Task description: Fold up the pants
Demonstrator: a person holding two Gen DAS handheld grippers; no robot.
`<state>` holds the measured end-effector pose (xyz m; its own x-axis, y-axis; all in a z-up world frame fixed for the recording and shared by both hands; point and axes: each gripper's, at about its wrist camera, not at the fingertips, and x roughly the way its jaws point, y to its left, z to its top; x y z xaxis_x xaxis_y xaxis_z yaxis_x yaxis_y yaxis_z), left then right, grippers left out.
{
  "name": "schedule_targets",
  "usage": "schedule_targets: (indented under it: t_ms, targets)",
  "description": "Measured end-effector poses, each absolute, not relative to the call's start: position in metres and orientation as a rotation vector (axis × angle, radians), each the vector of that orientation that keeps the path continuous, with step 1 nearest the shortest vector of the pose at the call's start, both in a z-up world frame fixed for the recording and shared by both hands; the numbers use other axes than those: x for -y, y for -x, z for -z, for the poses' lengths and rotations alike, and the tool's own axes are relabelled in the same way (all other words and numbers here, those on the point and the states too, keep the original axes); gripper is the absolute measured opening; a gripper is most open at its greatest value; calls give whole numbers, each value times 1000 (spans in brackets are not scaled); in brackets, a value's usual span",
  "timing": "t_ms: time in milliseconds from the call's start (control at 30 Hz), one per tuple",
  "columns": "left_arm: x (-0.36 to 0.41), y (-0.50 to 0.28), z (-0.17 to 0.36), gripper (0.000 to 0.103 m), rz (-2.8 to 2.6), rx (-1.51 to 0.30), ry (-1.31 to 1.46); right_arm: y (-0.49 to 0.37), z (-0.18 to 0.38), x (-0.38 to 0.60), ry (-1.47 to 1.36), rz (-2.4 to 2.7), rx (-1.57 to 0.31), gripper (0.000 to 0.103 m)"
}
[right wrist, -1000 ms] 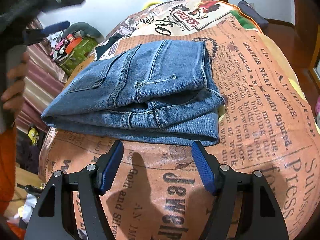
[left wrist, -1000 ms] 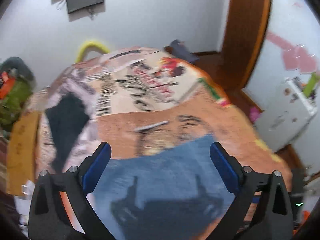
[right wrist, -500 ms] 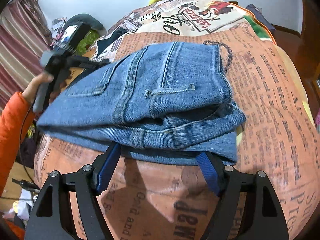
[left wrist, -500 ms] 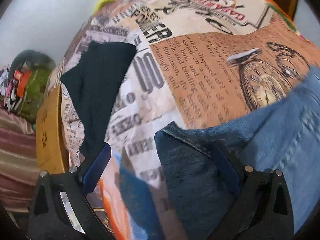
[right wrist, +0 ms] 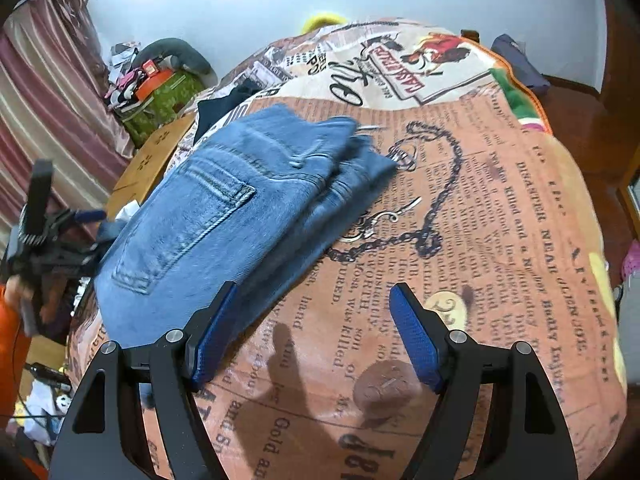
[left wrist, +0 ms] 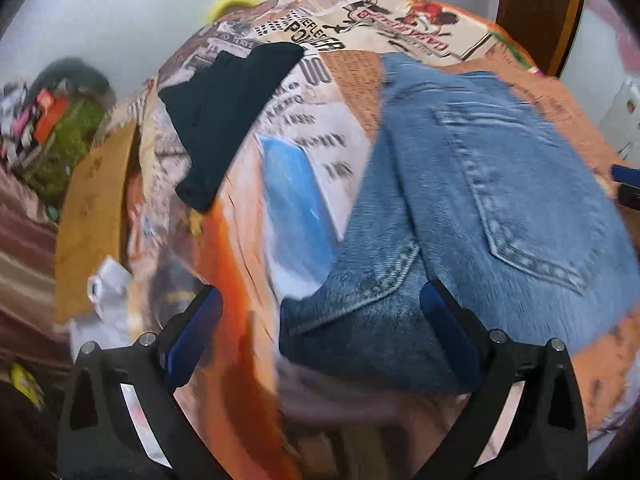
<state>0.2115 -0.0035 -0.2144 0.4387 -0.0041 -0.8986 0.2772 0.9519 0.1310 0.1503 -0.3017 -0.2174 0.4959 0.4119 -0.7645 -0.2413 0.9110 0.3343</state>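
Observation:
A pair of blue jeans (right wrist: 224,216) lies folded in a thick stack on the newspaper-print blanket (right wrist: 500,240), back pocket up. In the left wrist view the jeans (left wrist: 480,200) fill the right half, a folded corner reaching between the fingers. My left gripper (left wrist: 320,336) is open at that corner, at the bed's left edge; it also shows far left in the right wrist view (right wrist: 80,236). My right gripper (right wrist: 312,332) is open and empty, just off the stack's near right edge, its left finger (right wrist: 212,336) beside the denim.
A dark folded garment (left wrist: 228,112) lies on the blanket beyond the jeans. A wooden bed board (left wrist: 92,216) and green clutter (right wrist: 160,100) sit at the left. A blue blurred thing (left wrist: 296,200) lies left of the jeans. A dark cloth (right wrist: 516,64) lies at the far right corner.
The jeans stack has turned and shifted left and away from my right gripper. My left gripper has swung so the jeans corner sits between its open fingers. The right gripper has come off the stack's edge.

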Motion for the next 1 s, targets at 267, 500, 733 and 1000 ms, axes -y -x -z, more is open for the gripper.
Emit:
schedule_targets:
  t_ms: [267,500,733,1000]
  targets:
    - [31,-179,203,99,213,-1085,-179,-151,210,306,-184,-402,-955,74]
    - [38,-212,152,99,160,-911,-191,-179,197,292,-122,-445,-914,74]
    - [64,-307,153,100,187,-936,-201,-244,200,275,-160,-461,-901,74]
    - [80,-375,214,55,244,-1069,-187,-317,239,254,-225,-481,-996,42]
